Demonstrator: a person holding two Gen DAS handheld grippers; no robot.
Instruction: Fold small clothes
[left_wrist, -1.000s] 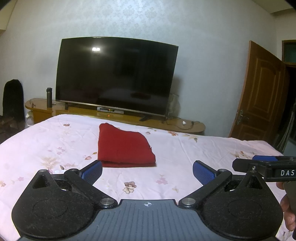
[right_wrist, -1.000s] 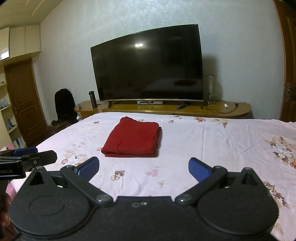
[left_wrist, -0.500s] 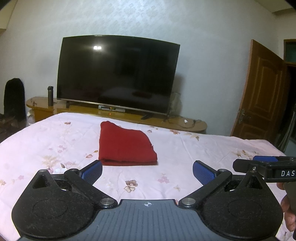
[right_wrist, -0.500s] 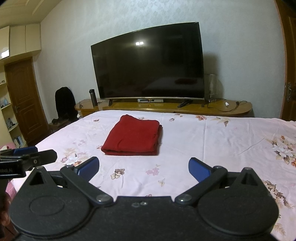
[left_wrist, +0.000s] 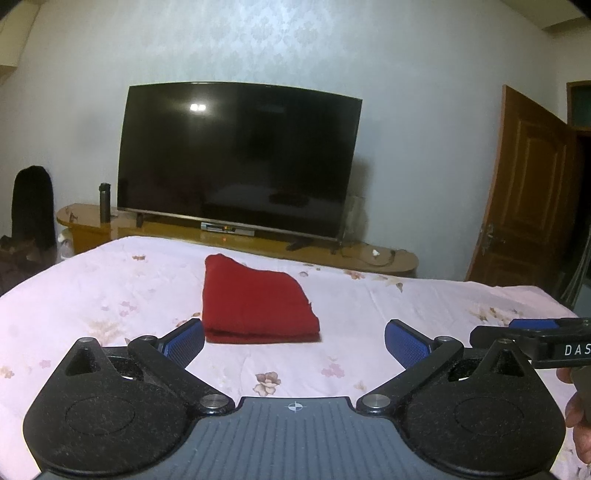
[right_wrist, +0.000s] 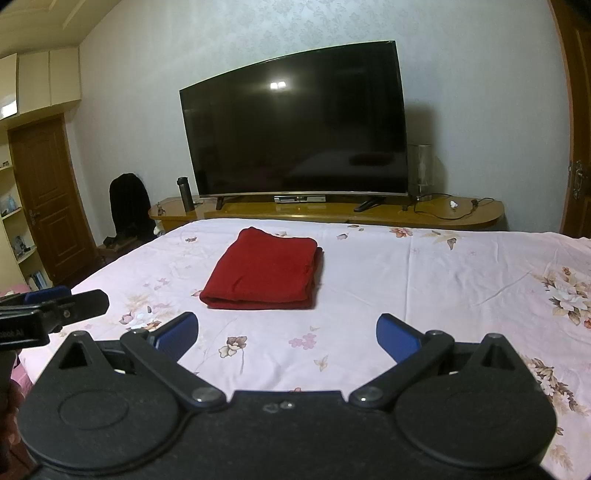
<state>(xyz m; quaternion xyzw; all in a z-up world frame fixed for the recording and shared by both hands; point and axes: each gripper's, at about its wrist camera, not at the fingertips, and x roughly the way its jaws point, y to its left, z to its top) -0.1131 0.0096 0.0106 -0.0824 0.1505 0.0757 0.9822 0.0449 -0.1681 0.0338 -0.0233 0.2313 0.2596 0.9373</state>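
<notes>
A dark television (right_wrist: 295, 125) stands on a wooden cabinet (right_wrist: 424, 214) against a pale patterned wall (left_wrist: 295, 44).

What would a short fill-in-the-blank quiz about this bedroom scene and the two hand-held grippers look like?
1. The folded garment lying on the floral bedsheet is ____ in colour.
2. Both the left gripper and the right gripper have their jaws ____.
3. Behind the bed, the large television has a screen that is switched ____.

Missing words: red; open; off
</notes>
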